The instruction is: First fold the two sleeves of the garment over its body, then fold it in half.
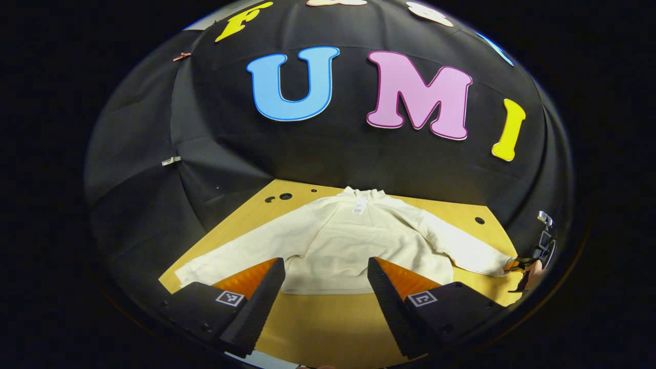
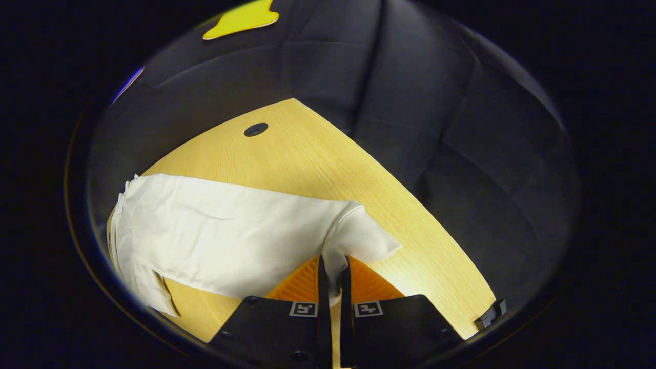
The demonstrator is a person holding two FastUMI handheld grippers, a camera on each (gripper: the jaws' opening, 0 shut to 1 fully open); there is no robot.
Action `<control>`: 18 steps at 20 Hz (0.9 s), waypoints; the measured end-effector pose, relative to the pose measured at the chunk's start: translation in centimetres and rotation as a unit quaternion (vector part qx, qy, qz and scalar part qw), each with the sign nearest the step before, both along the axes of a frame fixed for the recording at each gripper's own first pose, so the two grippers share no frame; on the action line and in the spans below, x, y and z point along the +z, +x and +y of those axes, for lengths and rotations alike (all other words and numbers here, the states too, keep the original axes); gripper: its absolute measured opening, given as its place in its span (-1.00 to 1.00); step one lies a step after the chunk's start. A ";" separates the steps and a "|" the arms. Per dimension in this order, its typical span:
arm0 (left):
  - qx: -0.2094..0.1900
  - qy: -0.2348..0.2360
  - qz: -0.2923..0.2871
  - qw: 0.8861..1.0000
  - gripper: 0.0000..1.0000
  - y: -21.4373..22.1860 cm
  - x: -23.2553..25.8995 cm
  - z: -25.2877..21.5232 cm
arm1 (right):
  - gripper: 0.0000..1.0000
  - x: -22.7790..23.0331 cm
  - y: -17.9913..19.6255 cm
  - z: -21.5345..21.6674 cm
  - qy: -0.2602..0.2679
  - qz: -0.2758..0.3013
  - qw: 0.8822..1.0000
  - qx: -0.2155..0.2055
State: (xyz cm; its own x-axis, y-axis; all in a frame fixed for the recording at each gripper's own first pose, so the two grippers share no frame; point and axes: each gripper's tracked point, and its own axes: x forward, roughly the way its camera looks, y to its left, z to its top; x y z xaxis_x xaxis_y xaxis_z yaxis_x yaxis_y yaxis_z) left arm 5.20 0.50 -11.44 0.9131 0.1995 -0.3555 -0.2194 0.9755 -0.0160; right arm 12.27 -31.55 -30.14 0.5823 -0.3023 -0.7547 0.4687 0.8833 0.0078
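We see the left gripper [image 1: 325, 287] held above the counter's near edge, fingers spread wide, nothing between them. The right gripper [image 2: 333, 279] sits low, fingers nearly together, pinching the sleeve cuff [image 2: 359, 238]. At the left gripper view's far right edge, what seems a hand [image 1: 533, 274] holds it.

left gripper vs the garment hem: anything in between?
Nothing: in the left gripper view, only bare wooden table lies between the open left gripper and the hem of the cream garment.
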 end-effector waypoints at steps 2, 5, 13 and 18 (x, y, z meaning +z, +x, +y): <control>0.001 0.000 -0.006 1.000 0.93 -0.1 0.3 0.7 | -0.78 1.6 0.6 0.6 0.001 -0.017 1.000 0.007; 0.002 -0.006 -0.006 1.000 0.99 -0.1 0.3 2.1 | -0.79 5.4 1.6 2.6 -0.012 -0.047 0.998 0.032; 0.019 -0.016 -0.017 1.000 0.99 -1.2 0.2 6.1 | -0.79 13.6 9.2 12.8 -0.031 -0.102 0.983 0.148; 0.047 -0.035 -0.014 0.998 0.99 -2.3 -0.8 8.8 | -0.80 16.9 12.5 20.7 -0.023 -0.132 0.968 0.210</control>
